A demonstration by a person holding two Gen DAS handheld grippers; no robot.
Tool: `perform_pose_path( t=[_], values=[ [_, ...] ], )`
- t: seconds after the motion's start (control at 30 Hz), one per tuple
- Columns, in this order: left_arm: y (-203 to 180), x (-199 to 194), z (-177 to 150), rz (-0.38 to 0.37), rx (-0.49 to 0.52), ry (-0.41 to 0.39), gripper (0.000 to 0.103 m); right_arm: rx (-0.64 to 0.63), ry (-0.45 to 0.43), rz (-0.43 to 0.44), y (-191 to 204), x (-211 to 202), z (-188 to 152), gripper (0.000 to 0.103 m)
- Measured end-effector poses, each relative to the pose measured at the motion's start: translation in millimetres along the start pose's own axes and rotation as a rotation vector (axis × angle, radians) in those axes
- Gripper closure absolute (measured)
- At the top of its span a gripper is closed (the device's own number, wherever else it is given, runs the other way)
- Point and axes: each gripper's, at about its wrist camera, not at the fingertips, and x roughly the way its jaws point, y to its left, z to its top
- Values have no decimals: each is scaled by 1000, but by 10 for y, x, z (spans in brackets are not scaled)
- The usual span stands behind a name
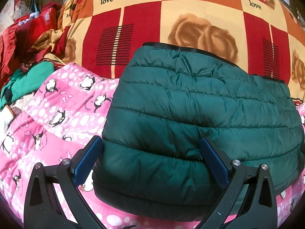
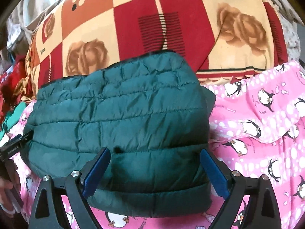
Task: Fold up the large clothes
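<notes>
A dark green quilted puffer jacket lies folded into a compact bundle on a pink penguin blanket. My left gripper is open, its blue-padded fingers spread over the bundle's near left part, holding nothing. In the right wrist view the same jacket fills the centre. My right gripper is open, its fingers spread over the bundle's near right edge, empty. The left gripper's black body shows at the jacket's left edge in the right wrist view.
A red, orange and cream checked blanket with roses and "love" print lies behind the jacket. A heap of red and green clothes sits at the far left. The pink blanket spreads to the right.
</notes>
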Motion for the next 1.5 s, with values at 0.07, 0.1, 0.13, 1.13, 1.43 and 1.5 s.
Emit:
perform_pose_path(
  t=[0.07,0.1,0.13,1.13,1.43,1.5],
  values=[
    [0,8,-1,0,1,1,1,-1,25,-11,-11,101,-19,9],
    [0,15,-6,-1,2,1,1,0,46,-16,-16,175,-30,7],
    [0,26,-10,-1,2,2,1,7,51,-19,-27,212,-30,4],
    [579,575,114,-433,-318,235,1,226,106,248,-569,548,228,0],
    [576,869,295,-521,-313,301,0,223,156,346,-677,869,413,0],
    [558,932,318,-528,-317,317,0,242,172,379,-705,946,416,0]
  ],
)
